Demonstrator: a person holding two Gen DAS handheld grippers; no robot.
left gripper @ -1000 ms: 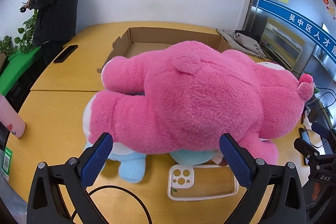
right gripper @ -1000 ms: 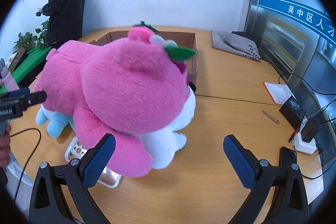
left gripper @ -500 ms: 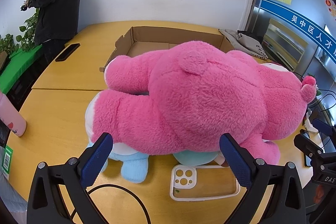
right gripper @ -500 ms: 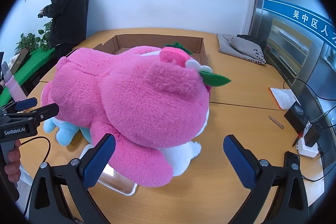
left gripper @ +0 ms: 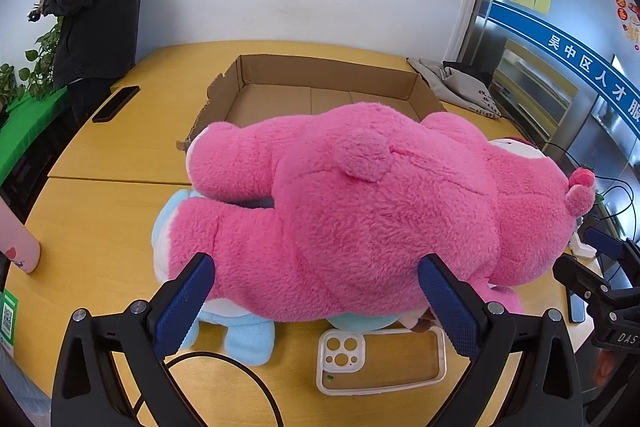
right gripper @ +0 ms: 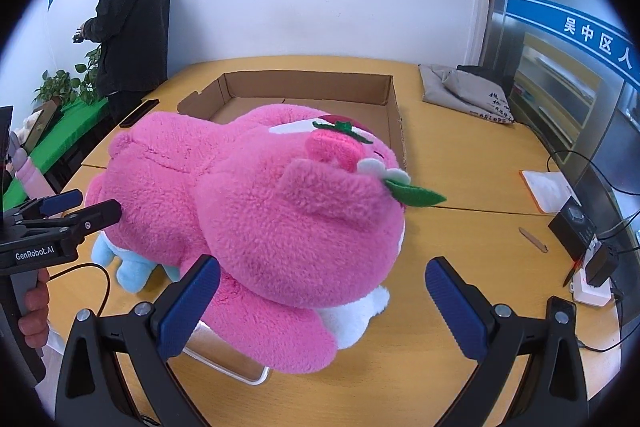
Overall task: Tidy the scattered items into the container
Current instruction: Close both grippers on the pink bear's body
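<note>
just pink plush [left gripper: 380, 203] before cardboard box [left gripper: 320, 83]

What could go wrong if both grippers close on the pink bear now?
1. The pink plush bear lies on a blue plush toy and overlaps the clear phone case; lifting may drag either off the table.
2. Left gripper and right gripper are open on soft fur, so a shallow pinch could slip.
3. The cardboard box is low-walled; the bear may overhang.
</note>
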